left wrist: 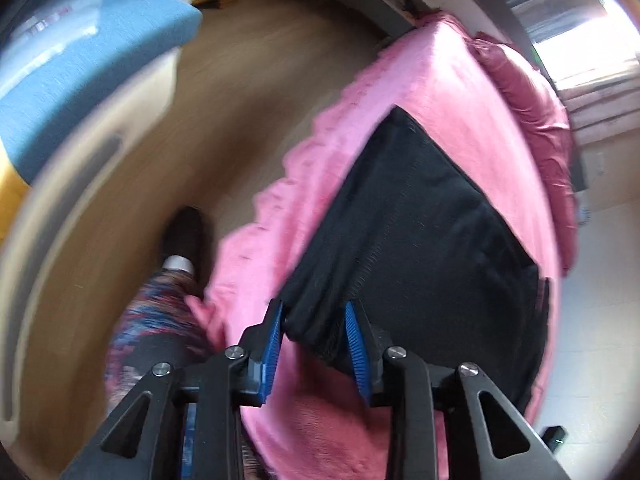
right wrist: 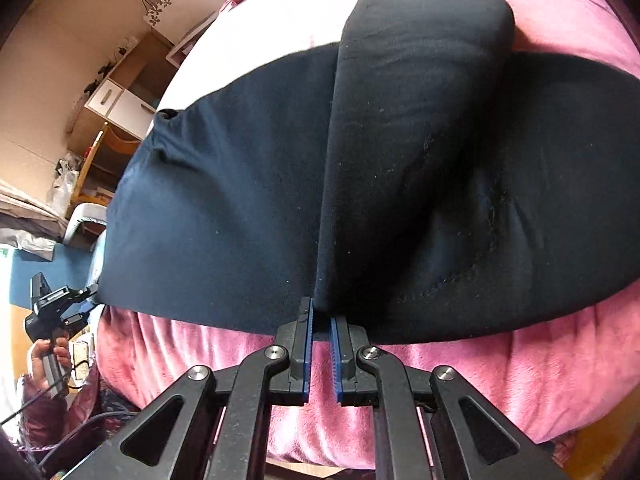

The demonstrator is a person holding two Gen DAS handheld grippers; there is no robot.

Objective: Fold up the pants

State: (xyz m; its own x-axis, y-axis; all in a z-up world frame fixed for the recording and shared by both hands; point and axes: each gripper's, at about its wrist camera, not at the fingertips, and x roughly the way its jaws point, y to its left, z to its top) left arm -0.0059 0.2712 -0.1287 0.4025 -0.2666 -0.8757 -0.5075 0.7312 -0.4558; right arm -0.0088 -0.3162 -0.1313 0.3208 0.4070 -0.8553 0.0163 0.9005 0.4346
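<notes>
Daylight scene, bright. Left wrist view: window (left wrist: 592, 36) blown out at upper right, heavy motion blur on floor (left wrist: 248, 92) and left side. Right wrist view sharp, black pants (right wrist: 240, 200) underexposed with little fold detail. Strong fisheye bending, dark vignette corners in both.

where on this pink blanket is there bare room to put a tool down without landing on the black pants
Bare pink blanket runs along the near edge, between the black pants and the bed's edge, widest ahead of the right tool. In the left wrist view a second strip lies between the pants and the scalloped blanket edge. The middle is crowded: the pants cover it, one leg folded across.
</notes>
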